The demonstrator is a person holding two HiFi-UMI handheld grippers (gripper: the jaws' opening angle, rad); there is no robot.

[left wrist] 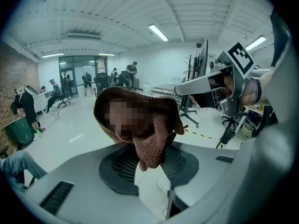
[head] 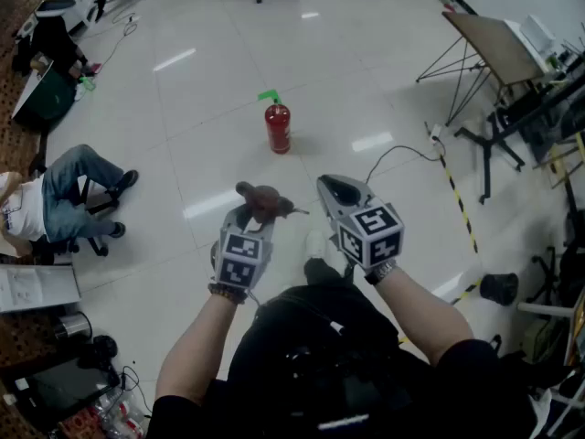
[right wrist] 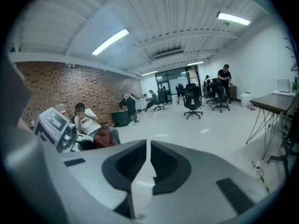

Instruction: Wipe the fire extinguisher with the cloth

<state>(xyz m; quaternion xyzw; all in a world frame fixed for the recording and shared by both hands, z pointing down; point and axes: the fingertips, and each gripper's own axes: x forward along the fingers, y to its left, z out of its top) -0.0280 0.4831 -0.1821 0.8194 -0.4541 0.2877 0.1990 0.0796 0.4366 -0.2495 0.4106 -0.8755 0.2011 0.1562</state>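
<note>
Head view showed the red fire extinguisher (head: 278, 128) standing upright on the glossy white floor (head: 210, 90), well apart from both grippers and ahead of them. The left gripper (head: 260, 210) pointed toward it, its fingers (left wrist: 117, 164) clamped on a bunched brown cloth (head: 263, 199) that stuck up above the tips. In the left gripper view the cloth (left wrist: 149, 134) hung down between the dark pads. The right gripper (head: 331, 186) was just beside the left one; its fingers (right wrist: 126, 164) stood all but together with only a thin slit between them, and nothing was in it. A person (head: 64, 190) sat far left.
</note>
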